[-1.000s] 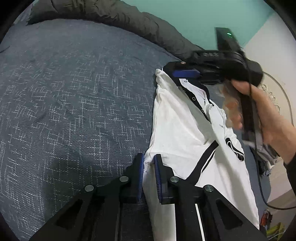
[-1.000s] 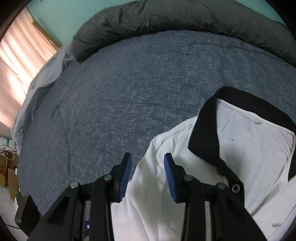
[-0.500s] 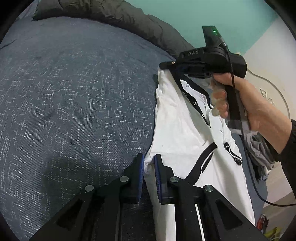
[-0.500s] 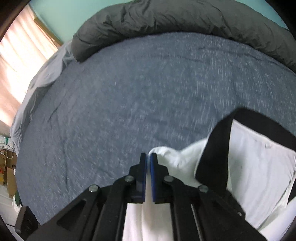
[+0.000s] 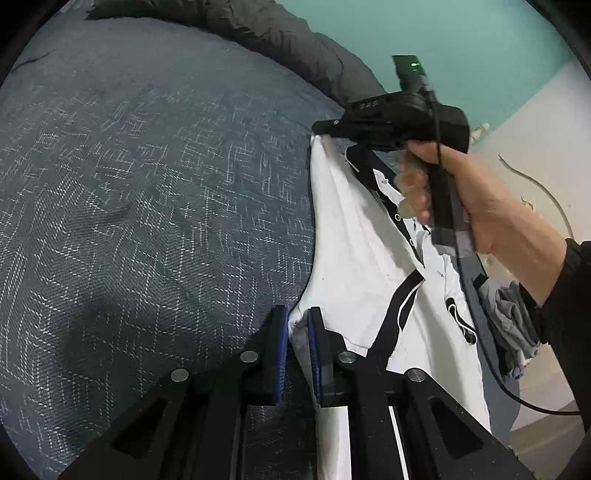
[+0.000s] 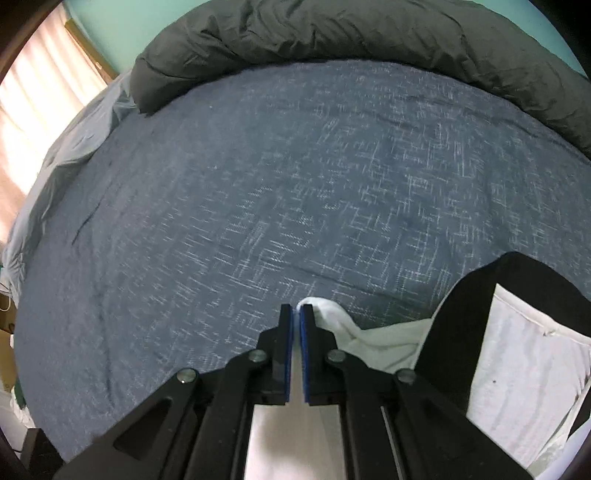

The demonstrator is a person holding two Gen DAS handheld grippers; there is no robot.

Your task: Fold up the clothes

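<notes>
A white polo shirt (image 5: pixel 354 251) with black collar and black trim is stretched between both grippers above a blue-grey bedspread (image 5: pixel 147 206). My left gripper (image 5: pixel 297 321) is shut on a bunched white edge of the shirt near the bottom of the left wrist view. My right gripper (image 5: pixel 319 136), held by a hand (image 5: pixel 476 206), pinches the shirt's far corner near the collar. In the right wrist view the right gripper (image 6: pixel 296 314) is shut on a white fold of the shirt (image 6: pixel 373 343), with the black collar (image 6: pixel 465 325) hanging at the right.
A dark grey duvet (image 6: pixel 351 33) is rolled along the far side of the bed. Lighter grey bedding (image 6: pixel 62 155) lies at the left by a curtained window. Grey clothes (image 5: pixel 513 325) sit beyond the bed's right edge, and a black cable (image 5: pixel 517 398) hangs from the right gripper.
My right gripper closed on the shirt's shoulder fold and lifted it up and to the left. The shirt now hangs taut between the grippers. The left gripper kept its grip.
</notes>
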